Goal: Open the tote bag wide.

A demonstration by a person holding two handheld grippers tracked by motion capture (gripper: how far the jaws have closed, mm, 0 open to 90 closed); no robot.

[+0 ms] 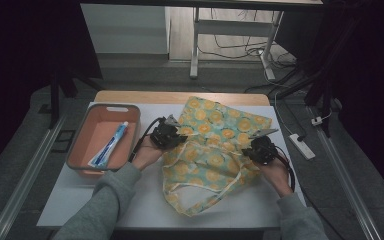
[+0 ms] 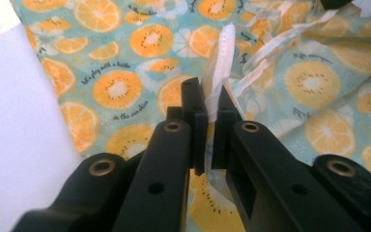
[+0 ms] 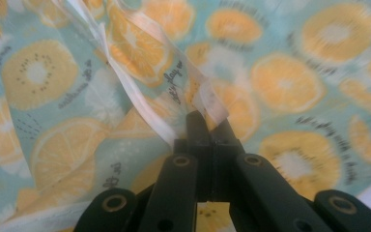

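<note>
A: Where's the bag?

B: Cloth bag point(image 1: 215, 150) with the orange-slice print lies flat mid-table on the white mat point(image 1: 75, 200), just right of the orange bin point(image 1: 80, 131) holding a toothpaste tube point(image 1: 111, 144).

A: Left gripper?

B: Left gripper point(image 1: 172, 129) at the bag's left edge, jaws pinched tight on a white fabric strap point(image 2: 221, 63).

A: Right?

B: Right gripper point(image 1: 256, 145) at the right edge, jaws clamped together on the bag's hem point(image 3: 193, 84), lifting it a bit.

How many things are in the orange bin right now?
1: a toothpaste tube lies diagonally on the floor of the orange bin, left of the fruit-print bag. Nothing else shows inside, though the near wall could hide something small.
</note>
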